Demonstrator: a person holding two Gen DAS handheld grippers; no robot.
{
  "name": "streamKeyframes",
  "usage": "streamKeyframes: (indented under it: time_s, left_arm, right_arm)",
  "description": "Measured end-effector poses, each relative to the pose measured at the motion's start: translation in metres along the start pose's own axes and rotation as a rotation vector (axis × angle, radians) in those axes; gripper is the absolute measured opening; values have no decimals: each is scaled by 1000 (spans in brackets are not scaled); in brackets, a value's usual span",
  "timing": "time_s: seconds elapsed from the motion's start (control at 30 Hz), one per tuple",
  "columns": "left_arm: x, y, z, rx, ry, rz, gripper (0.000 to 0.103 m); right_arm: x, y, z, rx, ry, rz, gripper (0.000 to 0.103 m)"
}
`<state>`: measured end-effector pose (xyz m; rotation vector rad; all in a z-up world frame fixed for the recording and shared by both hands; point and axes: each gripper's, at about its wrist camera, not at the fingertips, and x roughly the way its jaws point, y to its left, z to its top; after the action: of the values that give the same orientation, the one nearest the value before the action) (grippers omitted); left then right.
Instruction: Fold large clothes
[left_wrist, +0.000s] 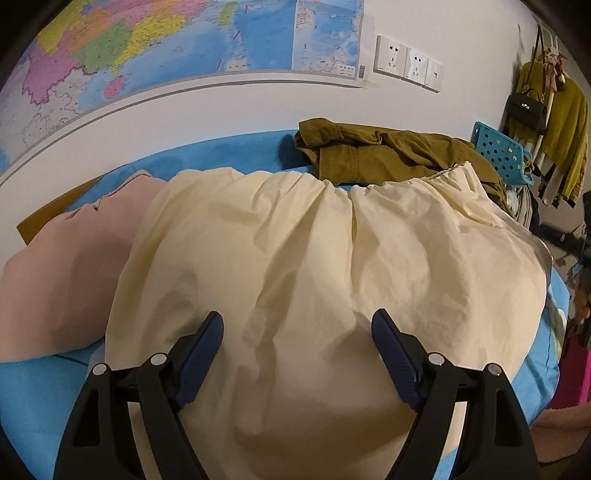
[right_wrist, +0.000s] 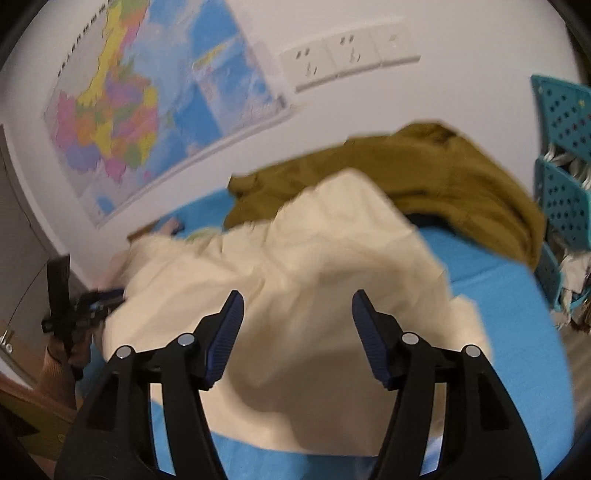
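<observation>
Lying beneath both spread grippers: cream garment (left_wrist: 314, 258), left gripper (left_wrist: 297, 332), right gripper (right_wrist: 297, 314).

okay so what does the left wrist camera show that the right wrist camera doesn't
Only the left wrist view shows the pink garment beside the cream garment, and the black handbag. Only the right wrist view shows the left gripper at the cream garment's far edge. Both show the olive jacket, blue bedsheet, wall map and sockets.
</observation>
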<state>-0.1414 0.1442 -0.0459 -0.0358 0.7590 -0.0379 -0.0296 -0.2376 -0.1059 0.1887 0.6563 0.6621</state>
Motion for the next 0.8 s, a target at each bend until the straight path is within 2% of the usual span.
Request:
streamKeyframes:
  time_s: [0.1,0.23,0.33,0.47,0.53,0.6,0.63,0.67,0.73,0.8]
  left_arm:
    - [-3,-2,-2,3,-6,10,80]
    - [-14,0,-7,-7,-21,9,80]
    - [-31,9,-12,-42,-55,1,80]
    - [-48,21,-25,-68,-67,1,80]
    - [-47,26,-31,-81,-51,-16,80]
    - [-41,32,-38,-110,-28,-24,80]
    - [-37,34,-41,-119,-19,-36,80]
    - [-34,36,-42,-127,-16,-37,80]
    - [-32,38,-44,-145,-13,-40,80]
    - [-35,38,-44,-153,-21,-36,80]
  right_arm:
    - [19,-7,-11,3,50,-74,58]
    - [11,2,-7,-4,35,-93,60]
    - [-7,20,0,-37,-19,-32,60]
    - [-22,67,4,-165,-55,67,61]
    - [-15,95,-2,-246,-20,136,62]
    - [-2,111,-8,-297,11,152,64]
    - [12,120,-14,-319,60,156,64]
    - [24,123,-19,-330,98,155,64]
    - [48,128,-28,-359,167,96,64]
    - [48,135,-29,-379,165,74,65]
